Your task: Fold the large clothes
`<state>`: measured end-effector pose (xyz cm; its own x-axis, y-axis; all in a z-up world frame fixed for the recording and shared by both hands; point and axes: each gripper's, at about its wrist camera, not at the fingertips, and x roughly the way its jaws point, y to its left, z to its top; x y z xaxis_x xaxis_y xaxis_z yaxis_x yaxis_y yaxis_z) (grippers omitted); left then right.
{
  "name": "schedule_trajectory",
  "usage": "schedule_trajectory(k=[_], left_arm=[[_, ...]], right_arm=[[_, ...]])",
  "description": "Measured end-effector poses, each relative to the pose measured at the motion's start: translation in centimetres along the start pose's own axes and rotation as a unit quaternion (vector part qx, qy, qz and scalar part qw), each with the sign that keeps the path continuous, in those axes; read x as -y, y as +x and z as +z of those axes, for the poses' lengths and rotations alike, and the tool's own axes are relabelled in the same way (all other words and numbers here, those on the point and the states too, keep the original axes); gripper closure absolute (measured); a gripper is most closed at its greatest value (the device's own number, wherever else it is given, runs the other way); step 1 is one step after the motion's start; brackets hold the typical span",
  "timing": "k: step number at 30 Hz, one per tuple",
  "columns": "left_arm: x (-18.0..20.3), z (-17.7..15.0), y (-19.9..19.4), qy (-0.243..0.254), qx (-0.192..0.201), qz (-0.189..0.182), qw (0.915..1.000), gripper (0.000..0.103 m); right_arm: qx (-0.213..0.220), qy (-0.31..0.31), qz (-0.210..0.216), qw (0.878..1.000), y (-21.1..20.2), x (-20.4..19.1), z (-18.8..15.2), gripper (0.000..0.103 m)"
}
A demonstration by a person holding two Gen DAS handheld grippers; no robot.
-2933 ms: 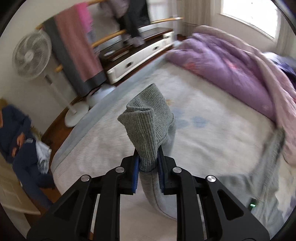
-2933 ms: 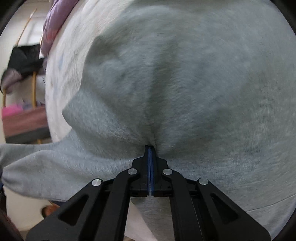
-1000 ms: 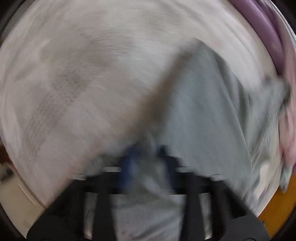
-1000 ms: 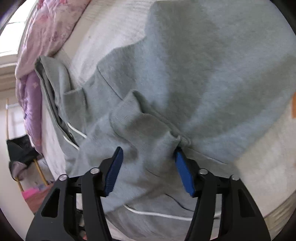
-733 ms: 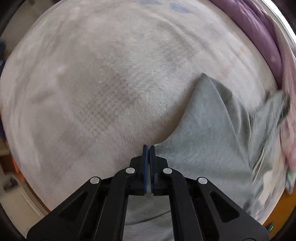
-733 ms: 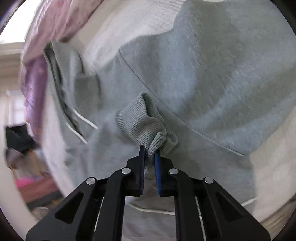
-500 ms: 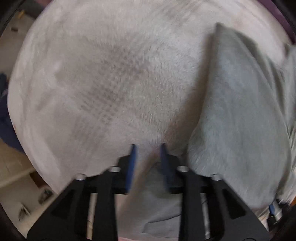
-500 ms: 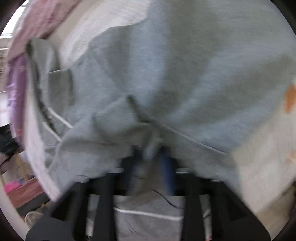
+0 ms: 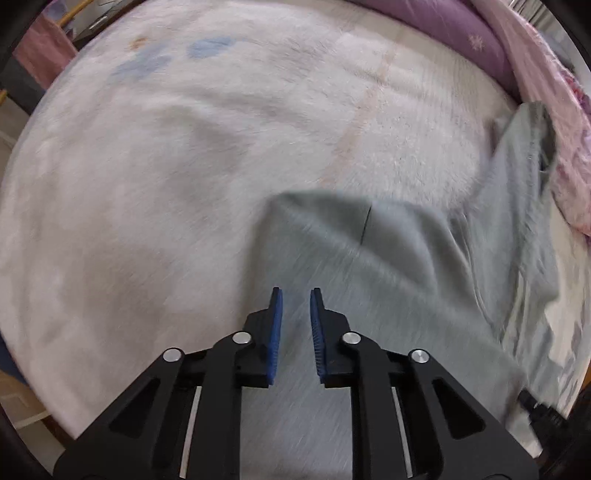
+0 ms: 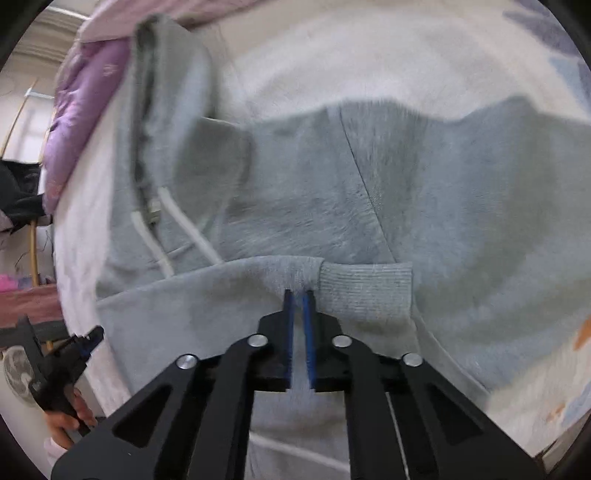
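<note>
A grey hoodie (image 9: 388, 266) lies spread on the pale bed cover (image 9: 184, 147). My left gripper (image 9: 295, 295) points straight down over its edge, jaws closing, with a small gap left and nothing pinched between the blue pads. In the right wrist view the hoodie (image 10: 461, 192) fills the middle, with its hood (image 10: 166, 74) and white drawstrings (image 10: 184, 225) at the left. My right gripper (image 10: 298, 293) is shut on the sleeve just beside the ribbed cuff (image 10: 365, 291), and the fabric gathers at the tips. A hand (image 10: 62, 421) holds the left gripper (image 10: 90, 338) at lower left.
A purple quilt (image 9: 443, 26) and a pink one (image 9: 554, 110) are heaped along the far side of the bed, touching the hood. The quilt (image 10: 81, 103) also shows at upper left in the right wrist view. A fan (image 10: 14, 373) stands beyond the bed's edge.
The left gripper let go of the hoodie's edge, opened, shifted over the fabric and has narrowed again. The right gripper went from open around the cuff to shut, and the sleeve now lies across the body.
</note>
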<state>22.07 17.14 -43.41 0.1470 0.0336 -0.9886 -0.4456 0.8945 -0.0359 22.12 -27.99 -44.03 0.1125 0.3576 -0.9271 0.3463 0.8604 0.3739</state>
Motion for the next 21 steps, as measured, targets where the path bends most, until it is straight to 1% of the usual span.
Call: schedule_trajectory(k=[1, 2, 3, 4, 6, 9, 10, 12, 13, 14, 15, 16, 17, 18, 19, 20, 21], left_arm=[[0.3, 0.5, 1.4, 0.002, -0.008, 0.007, 0.9999, 0.091], [0.5, 1.1, 2.7, -0.002, -0.018, 0.015, 0.9997, 0.091], [0.5, 1.6, 3.1, -0.013, -0.016, 0.017, 0.9996, 0.093], [0.6, 1.8, 2.9, -0.019, -0.014, 0.017, 0.9996, 0.095], [0.9, 1.4, 1.9, -0.006, -0.013, 0.017, 0.9997, 0.095], [-0.1, -1.5, -0.5, 0.004, -0.025, 0.008, 0.9997, 0.094], [-0.6, -2.7, -1.1, 0.008, -0.025, 0.006, 0.9996, 0.092], [-1.6, -5.0, -1.7, 0.018, -0.033, 0.017, 0.9991, 0.091], [-2.5, -7.0, -1.8, 0.021, -0.049, 0.024, 0.9983, 0.091], [-3.4, -8.5, -1.6, 0.013, -0.071, 0.024, 0.9971, 0.092], [-4.0, -9.5, -1.4, 0.004, -0.083, 0.019, 0.9963, 0.092], [-4.9, -10.9, -1.2, -0.008, -0.096, 0.002, 0.9954, 0.092], [-5.6, -12.0, -0.8, -0.012, -0.104, -0.003, 0.9945, 0.092], [-6.0, -12.9, -0.3, -0.01, -0.113, 0.013, 0.9934, 0.092], [-6.2, -13.4, 0.1, -0.011, -0.116, 0.015, 0.9931, 0.092], [-6.2, -13.6, 0.3, -0.01, -0.114, 0.016, 0.9933, 0.092], [-5.9, -13.3, 0.1, 0.0, -0.115, 0.023, 0.9931, 0.092]], right_arm=[[-0.001, 0.003, -0.008, 1.0, 0.7, 0.4, 0.1, 0.103], [-0.001, 0.014, 0.003, 1.0, 1.5, 1.1, 0.4, 0.103], [0.002, 0.029, 0.015, 0.999, 1.8, 1.6, 0.6, 0.103], [0.002, 0.041, 0.021, 0.999, 1.6, 2.0, 0.6, 0.103], [0.005, 0.047, 0.016, 0.999, 0.8, 2.0, 0.4, 0.103], [0.004, 0.017, -0.012, 1.0, -0.9, 1.2, -0.6, 0.103], [0.001, 0.003, -0.015, 1.0, -1.4, 0.9, -1.4, 0.101], [-0.009, -0.004, -0.024, 1.0, -1.9, 1.2, -2.9, 0.101], [-0.026, 0.006, -0.032, 0.999, -1.7, 2.0, -3.9, 0.101], [-0.043, 0.023, -0.027, 0.998, -1.5, 2.8, -4.9, 0.103], [-0.057, 0.05, -0.009, 0.997, -1.1, 3.9, -6.1, 0.103], [-0.067, 0.069, -0.001, 0.995, -0.7, 5.0, -7.2, 0.103], [-0.075, 0.072, -0.013, 0.995, -0.2, 5.7, -7.8, 0.103], [-0.079, 0.073, -0.027, 0.994, 0.3, 6.5, -8.5, 0.103], [-0.075, 0.085, -0.019, 0.993, 0.4, 7.1, -8.7, 0.103], [-0.077, 0.123, -0.007, 0.989, -0.1, 8.0, -8.8, 0.103], [-0.085, 0.146, -0.006, 0.986, -0.4, 8.3, -8.8, 0.103]])
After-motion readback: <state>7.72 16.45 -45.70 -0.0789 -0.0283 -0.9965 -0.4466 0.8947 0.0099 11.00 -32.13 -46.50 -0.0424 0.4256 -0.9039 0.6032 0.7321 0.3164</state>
